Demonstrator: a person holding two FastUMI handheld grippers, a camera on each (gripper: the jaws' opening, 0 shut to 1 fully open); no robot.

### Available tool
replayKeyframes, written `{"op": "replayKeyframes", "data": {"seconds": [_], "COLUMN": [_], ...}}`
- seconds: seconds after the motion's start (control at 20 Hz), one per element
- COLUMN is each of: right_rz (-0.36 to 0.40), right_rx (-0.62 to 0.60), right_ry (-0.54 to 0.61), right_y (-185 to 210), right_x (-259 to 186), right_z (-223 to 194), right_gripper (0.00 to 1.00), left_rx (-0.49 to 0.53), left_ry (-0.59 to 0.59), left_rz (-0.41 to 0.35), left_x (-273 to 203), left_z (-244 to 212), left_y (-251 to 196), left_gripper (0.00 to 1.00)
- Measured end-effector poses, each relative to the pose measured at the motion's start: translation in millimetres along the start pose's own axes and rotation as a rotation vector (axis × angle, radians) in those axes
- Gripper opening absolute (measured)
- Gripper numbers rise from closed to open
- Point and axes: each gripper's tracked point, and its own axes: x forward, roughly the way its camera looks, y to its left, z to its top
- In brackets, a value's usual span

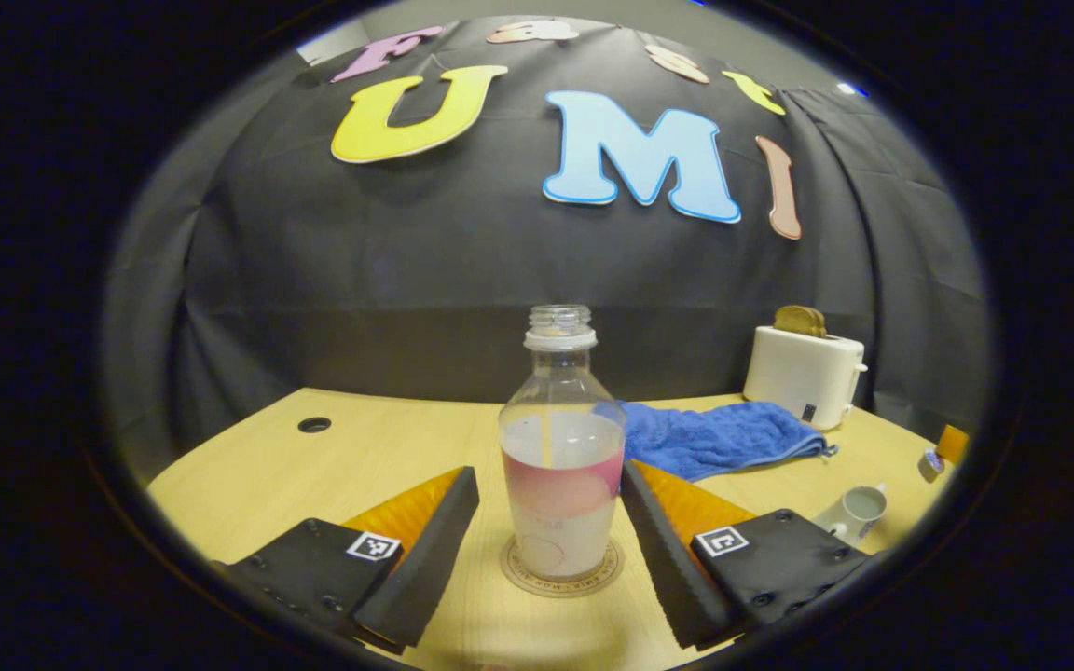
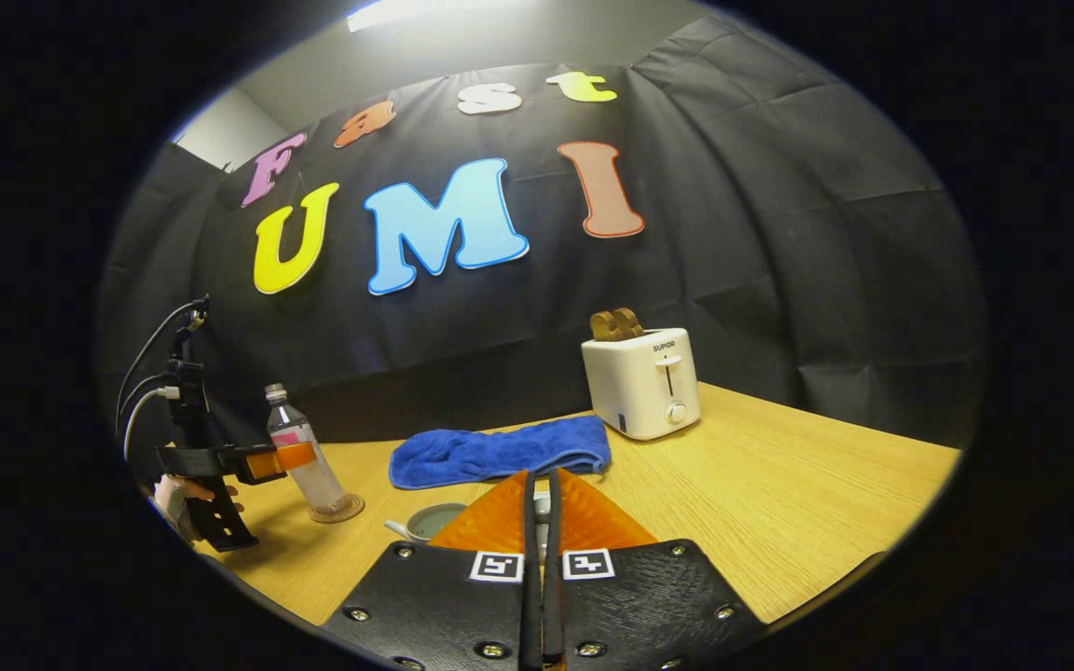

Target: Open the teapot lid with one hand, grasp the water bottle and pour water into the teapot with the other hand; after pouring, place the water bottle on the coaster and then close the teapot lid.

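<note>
The water bottle [image 1: 562, 447] stands uncapped on the round coaster [image 1: 562, 570] on the pale wooden worktop [image 1: 378, 447], between the spread fingers of the released left gripper [image 1: 546, 540]. The right gripper [image 2: 542, 522] is clenched over the open teapot [image 2: 430, 522]. A blue towel [image 2: 500, 450] and white toaster [image 2: 641, 382] sit toward the far edge, against the black cloth wall [image 2: 779, 280].

Clear water bottle [image 1: 561, 447] with pink and white label band, round tan coaster [image 1: 562, 570] with brown printed ring, royal blue towel [image 1: 716, 436], cream-white toaster [image 2: 641, 382] holding brown toast [image 2: 616, 323], white teapot [image 1: 856, 513], pale wood-grain worktop [image 2: 779, 503]
</note>
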Motion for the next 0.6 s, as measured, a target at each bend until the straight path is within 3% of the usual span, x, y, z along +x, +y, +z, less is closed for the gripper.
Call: {"op": "replayKeyframes", "data": {"seconds": [0.35, 0.6], "right_rz": [0.104, 0.141], "right_rx": [-0.076, -0.107], "right_ry": [0.018, 0.074], "right_y": [56, 74], "right_x": [23, 41], "right_z": [11, -10], "right_gripper": [0.01, 0.01], "left_rx": [0.003, 0.046], "left_ry": [-0.032, -0.055], "left_rz": [-0.032, -0.021], "left_x": [-50, -77], "left_z": [4, 4], "left_y": [-1, 4], "left_gripper": [1.0, 1.0]}}
